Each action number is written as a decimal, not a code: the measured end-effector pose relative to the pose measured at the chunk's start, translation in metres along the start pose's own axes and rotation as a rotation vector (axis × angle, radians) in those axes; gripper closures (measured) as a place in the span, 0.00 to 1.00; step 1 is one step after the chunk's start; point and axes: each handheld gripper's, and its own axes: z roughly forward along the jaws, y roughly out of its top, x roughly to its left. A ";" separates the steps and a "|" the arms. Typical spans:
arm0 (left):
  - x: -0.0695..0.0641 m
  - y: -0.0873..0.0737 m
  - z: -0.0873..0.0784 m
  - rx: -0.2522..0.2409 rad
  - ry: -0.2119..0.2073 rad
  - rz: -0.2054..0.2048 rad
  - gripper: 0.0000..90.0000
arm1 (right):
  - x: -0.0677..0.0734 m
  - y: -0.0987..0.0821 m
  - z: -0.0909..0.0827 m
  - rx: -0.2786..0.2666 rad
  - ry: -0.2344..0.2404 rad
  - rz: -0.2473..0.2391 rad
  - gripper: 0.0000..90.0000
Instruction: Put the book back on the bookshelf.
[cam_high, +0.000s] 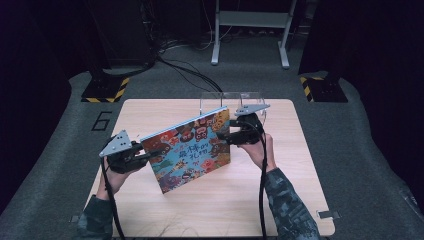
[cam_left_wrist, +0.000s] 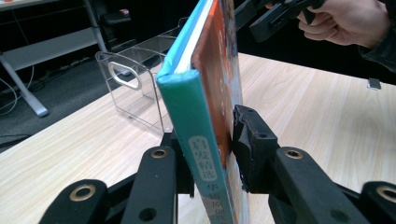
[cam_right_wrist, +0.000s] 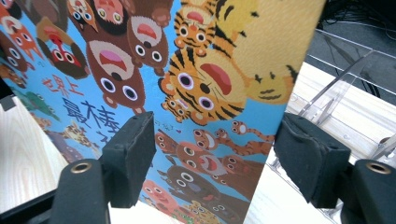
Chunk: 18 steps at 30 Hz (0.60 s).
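The left tool (cam_left_wrist: 212, 154) clamps the spine end of the picture book (cam_high: 187, 150), which stands tilted on its lower corner at the centre of the frame in the high view. The right tool (cam_right_wrist: 215, 158) stands wide, its pads apart in front of the cover, gripping nothing. With one grip near a corner, the book could likely swing or slip, and might knock the clear plastic holder (cam_high: 232, 102) just behind it. The table (cam_high: 280, 200) is pale wood, on grey carpet in a dark room with cables at the top.
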 end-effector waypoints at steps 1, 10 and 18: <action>0.000 0.000 0.000 0.000 0.000 0.002 0.79 | 0.000 0.000 0.002 0.003 -0.002 -0.007 0.31; -0.001 0.006 -0.006 0.032 0.058 0.062 0.81 | 0.006 0.006 0.013 -0.025 -0.039 -0.008 0.30; -0.003 0.005 -0.007 0.030 0.053 0.047 0.80 | 0.008 0.007 0.016 -0.034 -0.041 -0.009 0.30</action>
